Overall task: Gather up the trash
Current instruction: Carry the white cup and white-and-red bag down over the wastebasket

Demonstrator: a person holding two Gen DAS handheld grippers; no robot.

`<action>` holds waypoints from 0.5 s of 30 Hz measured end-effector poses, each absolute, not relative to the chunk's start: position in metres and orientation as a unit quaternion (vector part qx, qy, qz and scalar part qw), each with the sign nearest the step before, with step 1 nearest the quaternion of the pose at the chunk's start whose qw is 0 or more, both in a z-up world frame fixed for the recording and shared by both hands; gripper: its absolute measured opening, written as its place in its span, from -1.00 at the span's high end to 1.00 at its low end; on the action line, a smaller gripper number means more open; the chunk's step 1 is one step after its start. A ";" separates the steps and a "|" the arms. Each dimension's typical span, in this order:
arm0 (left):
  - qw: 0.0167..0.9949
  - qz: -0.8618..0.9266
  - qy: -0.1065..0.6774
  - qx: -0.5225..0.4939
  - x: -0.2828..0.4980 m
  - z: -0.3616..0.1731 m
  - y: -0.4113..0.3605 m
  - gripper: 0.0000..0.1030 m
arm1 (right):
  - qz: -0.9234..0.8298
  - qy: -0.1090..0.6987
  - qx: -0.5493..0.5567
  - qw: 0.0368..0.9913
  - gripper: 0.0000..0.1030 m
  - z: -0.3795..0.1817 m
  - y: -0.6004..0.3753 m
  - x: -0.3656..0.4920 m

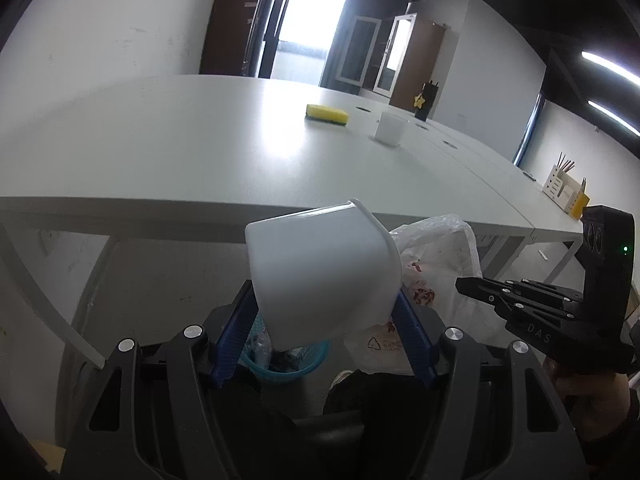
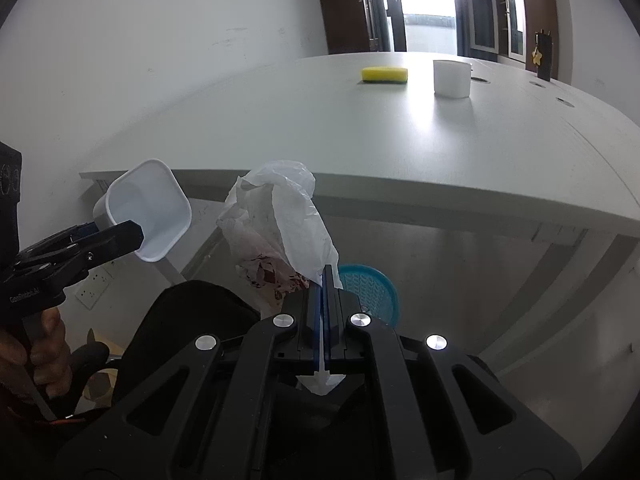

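My left gripper [image 1: 326, 304] is shut on a white plastic cup [image 1: 320, 272], tilted with its mouth to the right, held in front of the table edge above a blue waste basket [image 1: 286, 360]. The cup also shows in the right wrist view [image 2: 148, 212]. My right gripper [image 2: 324, 276] is shut on a crumpled white plastic bag [image 2: 280, 216] with red print, held in the air beside the cup. The bag [image 1: 436, 264] and the right gripper [image 1: 464, 286] show in the left wrist view. The blue basket [image 2: 372, 284] sits on the floor under the table.
A white table [image 1: 200, 152] carries a yellow sponge [image 1: 326, 115] and a second white cup [image 1: 390, 130]. A pen holder [image 1: 564, 192] stands at its far right. A black chair back [image 2: 180, 328] is below my grippers. White walls stand behind.
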State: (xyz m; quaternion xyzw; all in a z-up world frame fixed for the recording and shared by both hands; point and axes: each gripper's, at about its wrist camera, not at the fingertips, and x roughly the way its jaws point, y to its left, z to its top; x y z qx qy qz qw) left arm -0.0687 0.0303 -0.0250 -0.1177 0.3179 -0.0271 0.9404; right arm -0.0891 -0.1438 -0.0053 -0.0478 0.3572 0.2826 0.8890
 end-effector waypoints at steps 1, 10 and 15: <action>0.938 -0.027 0.324 -0.118 -0.071 -0.031 0.030 -0.29 | 0.282 0.361 -0.048 0.888 0.99 -0.011 -0.142 -0.087; 0.910 -0.019 0.389 -0.143 -0.039 -0.090 0.032 -0.29 | 0.270 0.392 -0.043 0.878 0.99 -0.058 -0.127 -0.062; 0.897 -0.005 0.414 -0.156 -0.025 -0.123 0.040 -0.29 | 0.237 0.398 -0.021 0.886 0.99 -0.085 -0.127 -0.038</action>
